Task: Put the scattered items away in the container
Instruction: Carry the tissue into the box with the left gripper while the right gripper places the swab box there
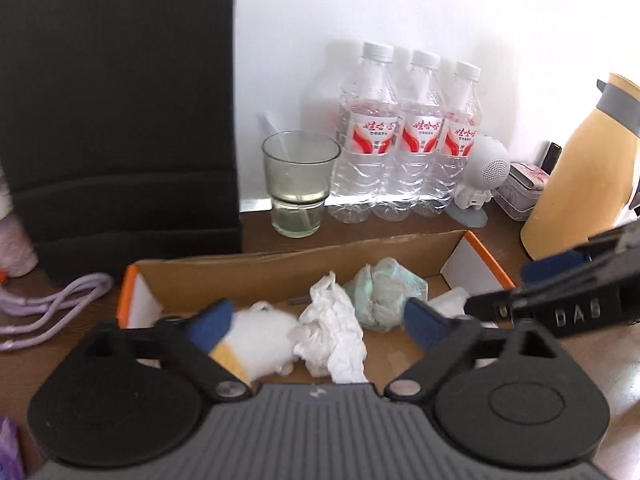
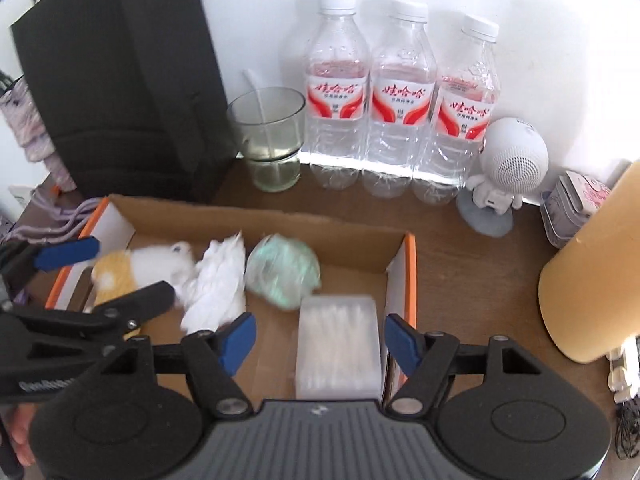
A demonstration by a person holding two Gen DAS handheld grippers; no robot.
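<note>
A cardboard box (image 1: 280, 258) (image 2: 256, 212) with orange edges lies on the brown table. Inside it are a white and yellow plush toy (image 1: 264, 334) (image 2: 120, 270), a crumpled white tissue (image 1: 332, 332) (image 2: 218, 284), a pale green bag (image 1: 378, 294) (image 2: 282, 272) and a clear case of cotton swabs (image 2: 338, 344). My left gripper (image 1: 318, 320) (image 2: 134, 268) hangs open over the box's left part, its fingers wide on either side of the plush toy and not touching it. My right gripper (image 2: 322, 342) (image 1: 500, 286) is open over the right end, its pads standing off the swab case.
Against the white wall stand three water bottles (image 2: 394, 96), a glass with water and a straw (image 2: 272, 140), a white astronaut figure (image 2: 508, 164) and a small tin (image 2: 572, 208). A yellow jug (image 2: 592, 280) is at right, a black bag (image 2: 120, 92) and purple cord (image 1: 52, 304) at left.
</note>
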